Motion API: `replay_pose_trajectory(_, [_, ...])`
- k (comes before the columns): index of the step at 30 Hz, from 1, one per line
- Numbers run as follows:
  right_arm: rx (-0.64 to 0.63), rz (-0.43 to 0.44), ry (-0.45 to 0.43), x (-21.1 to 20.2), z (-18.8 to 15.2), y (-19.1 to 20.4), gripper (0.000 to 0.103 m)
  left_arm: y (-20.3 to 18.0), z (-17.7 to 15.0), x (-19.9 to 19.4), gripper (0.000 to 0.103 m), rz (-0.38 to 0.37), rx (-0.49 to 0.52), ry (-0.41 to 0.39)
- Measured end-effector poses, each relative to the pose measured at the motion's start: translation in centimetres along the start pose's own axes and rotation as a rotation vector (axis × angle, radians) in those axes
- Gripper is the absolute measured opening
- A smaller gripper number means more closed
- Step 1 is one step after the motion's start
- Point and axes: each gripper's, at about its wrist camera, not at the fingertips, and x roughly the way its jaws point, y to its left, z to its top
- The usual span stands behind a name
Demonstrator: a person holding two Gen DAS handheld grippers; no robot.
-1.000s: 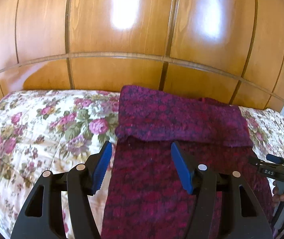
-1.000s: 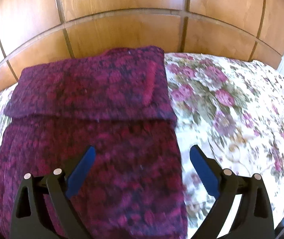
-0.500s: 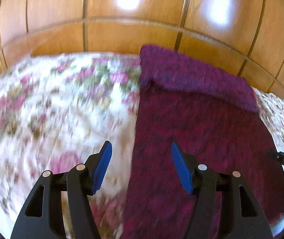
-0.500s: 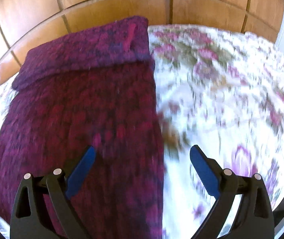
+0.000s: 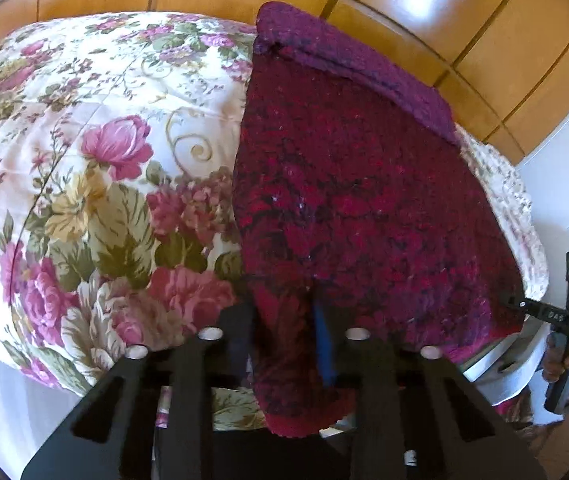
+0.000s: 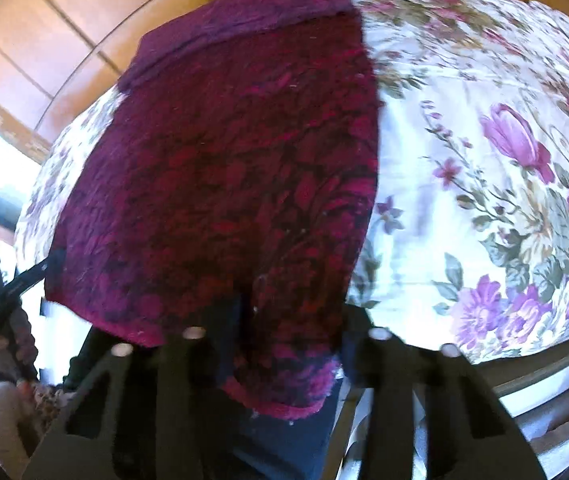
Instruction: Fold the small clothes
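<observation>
Floral bed (image 5: 96, 184), maroon knit (image 5: 348, 184) spread on it, far end already folded over, near hem hanging off the edge. Left tongs (image 5: 284, 344) pinching one hem corner, right tongs (image 6: 284, 344) pinching the other. Next, I'd say: lift both corners evenly, carry them forward.

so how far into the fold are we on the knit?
Done: the far end of the purple knit garment is already turned over into a band by the wooden panel. In hand: left gripper and right gripper each sit at a near corner hanging off the floral bedspread, apparently pinching it. Left: carry that near edge up to the band.
</observation>
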Motion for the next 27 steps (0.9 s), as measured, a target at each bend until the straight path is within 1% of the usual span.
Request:
replay_pose_trajectory(3, [0.022, 0.065, -0.063, -1.3, 1.8, 0.2, 0.023, 0.0, 1.7, -1.7, 0.018, -0.091, -0.03, -0.043])
replay_pose_trajectory(7, [0.026, 0.134, -0.165, -2.9, 4.8, 1.0, 0.022, -0.3, 4.5, -3.2, 0.016, -0.183, -0.045, -0.099])
replay_pose_trajectory(9, [0.03, 0.149, -0.205, -3.1, 6.4, 1.3, 0.022, -0.4, 6.5, -3.4, 0.016, -0.225, -0.059, -0.13])
replay_pose_trajectory(12, [0.072, 0.145, -0.231, -2.1, 9.5, 1.1, 0.022, -0.2, 9.8, -2.3, 0.016, -0.262, -0.101, -0.149])
replay_pose_trajectory(14, [0.103, 0.126, -0.24, -1.4, 11.4, 0.5, 0.022, -0.1, 11.6, -1.3, 0.016, -0.251, -0.114, -0.156])
replay_pose_trajectory(16, [0.142, 0.104, -0.236, -0.3, 13.9, 0.1, 0.022, -0.1, 14.1, 0.5, 0.016, -0.262, -0.141, -0.142])
replay_pose_trajectory(17, [0.15, 0.095, -0.232, 0.3, 14.7, 0.0, 0.021, -0.1, 15.0, 1.0, 0.016, -0.253, -0.146, -0.138])
replay_pose_trajectory(18, [0.155, 0.081, -0.23, 0.3, 15.0, -0.1, 0.021, -0.1, 15.9, 1.8, 0.016, -0.249, -0.147, -0.126])
replay_pose_trajectory(22, [0.197, 0.028, -0.184, 3.0, 17.3, -0.8, 0.021, 0.1, 18.5, 5.2, 0.016, -0.224, -0.178, -0.072])
replay_pose_trajectory(24, [0.208, 0.013, -0.171, 4.0, 17.9, -1.1, 0.022, 0.6, 19.4, 6.7, 0.016, -0.21, -0.215, -0.054])
replay_pose_trajectory(26, [0.229, 0.011, -0.16, 4.8, 18.8, -1.4, 0.024, 1.4, 20.1, 8.0, 0.016, -0.232, -0.261, -0.029])
replay_pose_trajectory(27, [0.239, 0.021, -0.157, 5.0, 19.0, -1.6, 0.029, 1.9, 20.5, 8.6, 0.024, -0.247, -0.303, -0.012])
